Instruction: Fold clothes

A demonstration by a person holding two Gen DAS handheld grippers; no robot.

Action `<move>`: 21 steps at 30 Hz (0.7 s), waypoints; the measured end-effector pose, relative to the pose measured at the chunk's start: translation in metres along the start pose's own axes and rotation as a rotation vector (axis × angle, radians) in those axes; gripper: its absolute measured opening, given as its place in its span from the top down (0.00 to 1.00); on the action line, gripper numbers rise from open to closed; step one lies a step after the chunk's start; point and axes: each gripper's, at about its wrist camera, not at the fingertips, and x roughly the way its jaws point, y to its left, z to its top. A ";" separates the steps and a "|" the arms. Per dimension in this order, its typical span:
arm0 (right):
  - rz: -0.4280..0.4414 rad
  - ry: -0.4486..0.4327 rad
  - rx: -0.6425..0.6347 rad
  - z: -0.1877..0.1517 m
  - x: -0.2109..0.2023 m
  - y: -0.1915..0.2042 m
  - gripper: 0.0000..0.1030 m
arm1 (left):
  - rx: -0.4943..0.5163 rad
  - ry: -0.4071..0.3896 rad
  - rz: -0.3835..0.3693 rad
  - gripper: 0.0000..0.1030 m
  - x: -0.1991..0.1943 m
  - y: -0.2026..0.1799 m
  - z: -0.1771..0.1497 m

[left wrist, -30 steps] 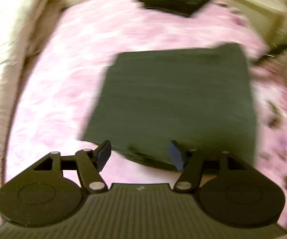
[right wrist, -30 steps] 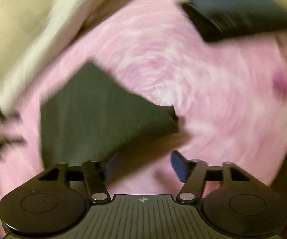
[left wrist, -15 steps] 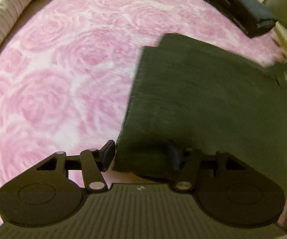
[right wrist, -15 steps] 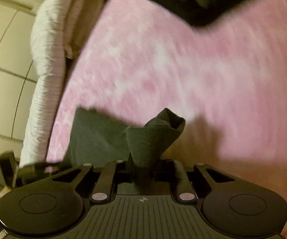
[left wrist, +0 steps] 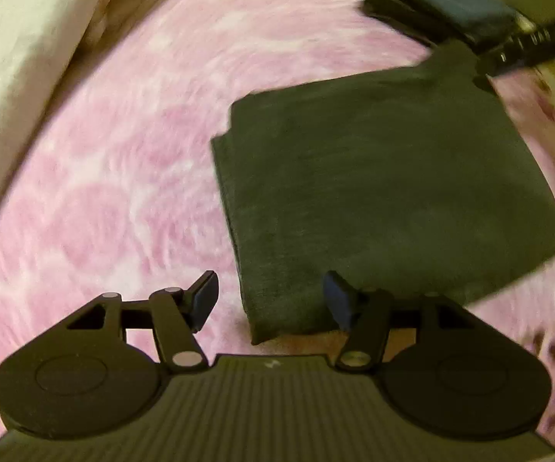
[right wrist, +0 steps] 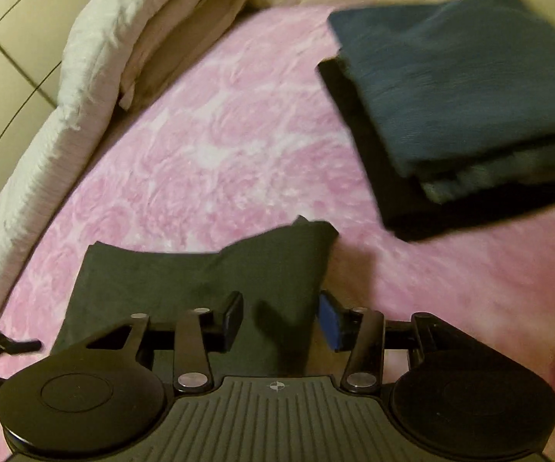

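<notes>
— Where's the cloth they're folding?

— The dark green garment (left wrist: 385,192) lies flat on the pink rose-patterned bed (left wrist: 123,177), already folded to a rough rectangle. Beyond it, far and to the right, sits a stack of folded clothes (right wrist: 458,88) with a blue piece on top.

— And the grippers?

— The left gripper (left wrist: 271,298) hovers over the near left corner with its jaws apart; the corner sits between them, but the pads don't seem to press it. The right gripper (right wrist: 279,317) is at the far right corner, which stands a little proud of the bed. Its jaws are opening, with cloth between them and nothing clamped that I can see.

— So what should come next?

— I'd guess another fold, or a lift onto the stack. Either way, both grippers should bite through all the layers at the corners, not only the top sheet, or the lower fold will sag open. The raised far corner wants flattening first.

— Anything to watch?

— The plush bed could snag a pad; pinch the cloth's edge, not the bedding under it.
</notes>
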 end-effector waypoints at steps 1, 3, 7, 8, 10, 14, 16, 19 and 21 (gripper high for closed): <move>-0.001 -0.020 -0.016 -0.011 -0.016 0.011 0.55 | 0.034 -0.014 -0.013 0.47 -0.004 -0.005 -0.001; 0.035 -0.029 -0.060 -0.042 -0.040 0.035 0.55 | 0.092 -0.020 -0.039 0.48 0.001 -0.013 -0.004; 0.104 0.060 -0.179 -0.104 -0.040 0.078 0.56 | 0.159 -0.017 -0.040 0.47 0.030 -0.022 -0.015; 0.093 0.081 -0.188 -0.119 -0.033 0.081 0.56 | 0.177 -0.041 -0.039 0.45 0.033 -0.023 -0.018; 0.053 0.107 -0.190 -0.142 -0.020 0.080 0.58 | 0.200 -0.060 -0.045 0.44 0.034 -0.022 -0.021; -0.006 0.082 -0.269 -0.158 -0.022 0.088 0.58 | 0.181 -0.055 -0.056 0.46 0.023 -0.020 -0.022; -0.017 0.053 -0.289 -0.154 -0.031 0.098 0.58 | 0.160 -0.057 -0.057 0.51 0.014 -0.021 -0.023; -0.034 0.028 -0.322 -0.156 -0.036 0.110 0.58 | 0.136 -0.026 -0.046 0.51 0.016 -0.023 -0.029; -0.041 0.110 -0.301 -0.159 -0.022 0.110 0.58 | 0.132 -0.012 -0.025 0.50 0.020 -0.029 -0.031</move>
